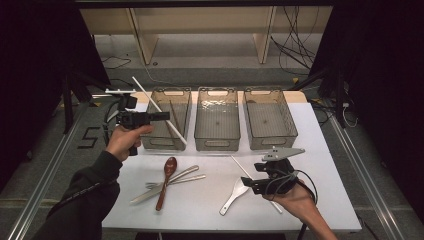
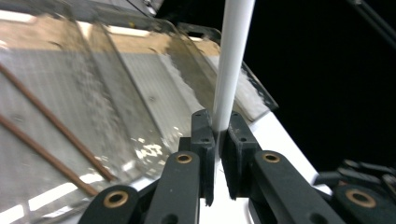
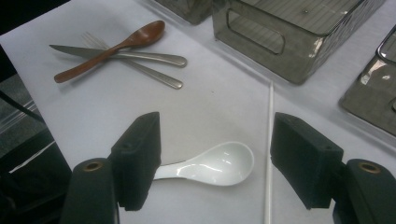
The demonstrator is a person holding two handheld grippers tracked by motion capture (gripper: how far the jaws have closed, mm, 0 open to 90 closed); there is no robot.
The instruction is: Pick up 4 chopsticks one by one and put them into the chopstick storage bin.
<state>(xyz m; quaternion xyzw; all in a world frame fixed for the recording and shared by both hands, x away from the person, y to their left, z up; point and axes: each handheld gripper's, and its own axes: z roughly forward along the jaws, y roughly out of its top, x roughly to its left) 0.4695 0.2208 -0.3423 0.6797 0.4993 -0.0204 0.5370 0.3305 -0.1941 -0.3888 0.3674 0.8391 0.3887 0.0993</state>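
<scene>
Black jaws hide the white chopstick's lower end.

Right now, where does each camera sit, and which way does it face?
High view: above the table, looking down at three bins; both forearms show.
Left gripper view: on the left gripper, facing the left bin; jaws shut on a white chopstick.
Right gripper view: on the right gripper, jaws open over the white spoon.
All share the left bin.

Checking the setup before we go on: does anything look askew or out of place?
Nothing damaged or spilled. The brown spoon, fork and knife lie crossed in a loose pile, and the left hand-held gripper holds a white chopstick slanted over the left bin.
</scene>
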